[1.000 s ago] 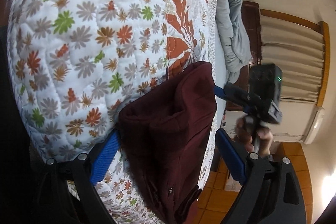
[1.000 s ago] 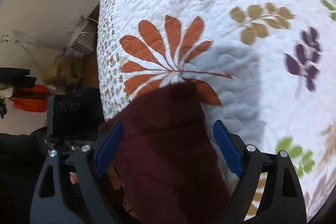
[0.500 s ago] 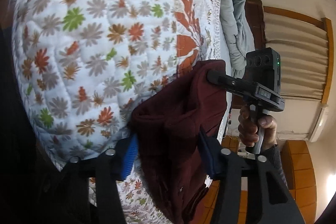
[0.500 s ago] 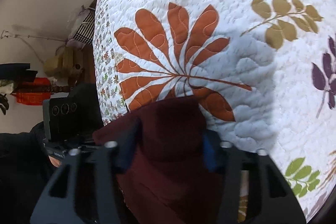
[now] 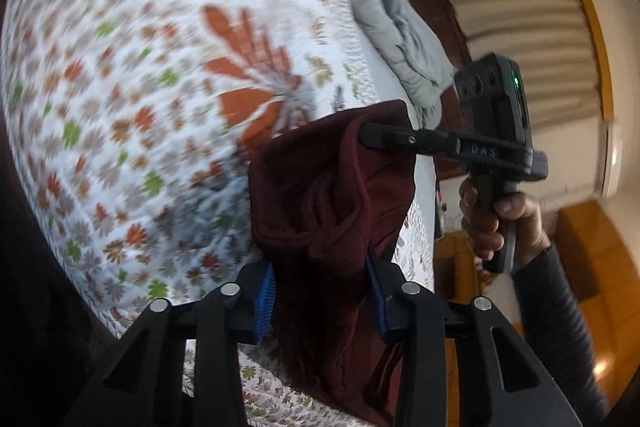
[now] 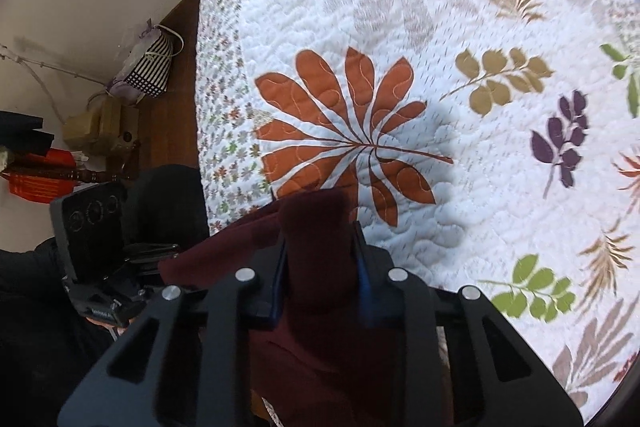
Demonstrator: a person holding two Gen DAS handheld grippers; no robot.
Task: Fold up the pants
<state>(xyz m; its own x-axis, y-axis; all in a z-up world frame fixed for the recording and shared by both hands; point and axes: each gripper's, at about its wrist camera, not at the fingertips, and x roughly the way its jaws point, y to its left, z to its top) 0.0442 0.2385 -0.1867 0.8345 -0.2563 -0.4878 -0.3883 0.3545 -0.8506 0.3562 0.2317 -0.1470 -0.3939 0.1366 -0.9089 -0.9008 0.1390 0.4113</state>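
1. The right gripper (image 5: pixel 362 137), seen from the left wrist camera, carries raised letters on the side of its black body just below the camera block (image 5: pixel 494 99); they look like "OAS", though blur leaves the first letter unsure.
2. A small green light (image 5: pixel 516 81) glows on that camera block; it carries no text.
3. No other writing is legible in either view.

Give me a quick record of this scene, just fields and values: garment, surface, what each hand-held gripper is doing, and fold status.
garment: maroon pants, bunched
surface: floral quilt on a bed
left hand-held gripper: jaws closing, pants between the pads
right hand-held gripper: jaws closing, pants between the pads
fold status: not yet folded; cloth hangs from both grippers
nearby: grey blanket
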